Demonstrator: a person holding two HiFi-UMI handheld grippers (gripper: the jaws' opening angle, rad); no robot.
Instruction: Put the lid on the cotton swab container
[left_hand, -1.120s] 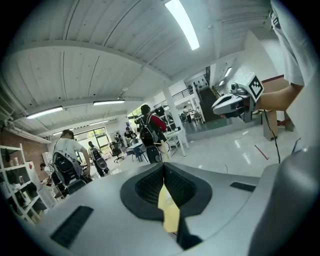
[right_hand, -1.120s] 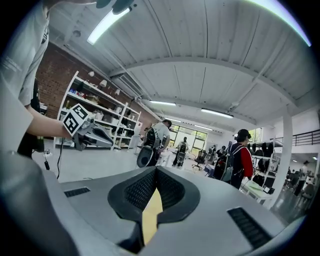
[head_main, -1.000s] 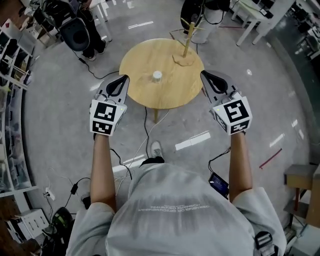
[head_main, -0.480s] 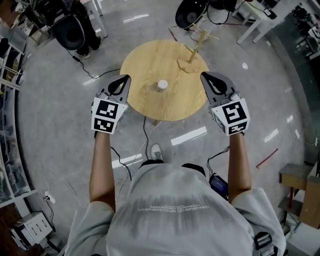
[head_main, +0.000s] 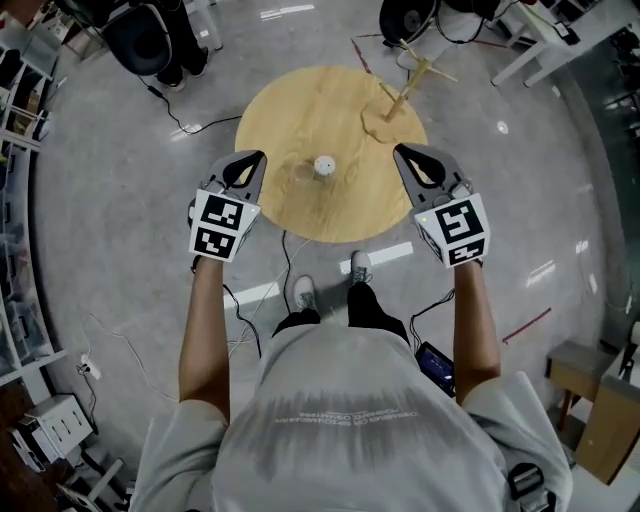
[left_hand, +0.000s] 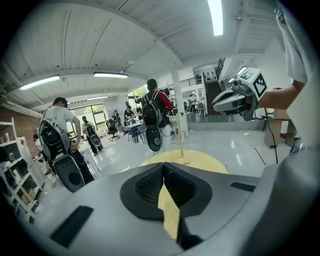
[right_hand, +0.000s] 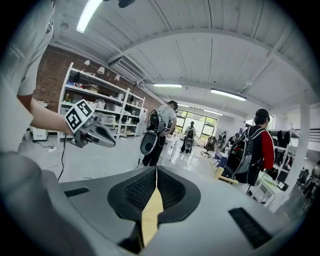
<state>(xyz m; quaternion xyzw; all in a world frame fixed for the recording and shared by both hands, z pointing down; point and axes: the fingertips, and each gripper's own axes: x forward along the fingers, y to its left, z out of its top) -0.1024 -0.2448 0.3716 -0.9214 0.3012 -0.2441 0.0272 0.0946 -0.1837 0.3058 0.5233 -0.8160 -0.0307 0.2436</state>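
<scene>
two grippers (head_main: 257, 160) (head_main: 399, 153) flank table (head_main: 318, 105) edge

The person stands with both bare forearms stretched forward and roughly parallel, the left forearm (head_main: 203, 330) and the right forearm (head_main: 476, 320) well apart. The left hand-held gripper (head_main: 254, 163) points ahead and slightly downward, its jaws pressed together with nothing between them. The right hand-held gripper (head_main: 404, 158) mirrors it, jaws likewise closed and empty. Each carries a marker cube at its rear, the left cube (head_main: 221, 225) and the right cube (head_main: 455, 230) facing upward. The two grippers sit about level with each other, tips angled gently inward. The hands themselves seem tucked beneath the cubes; their fingers can't be made out.
</scene>
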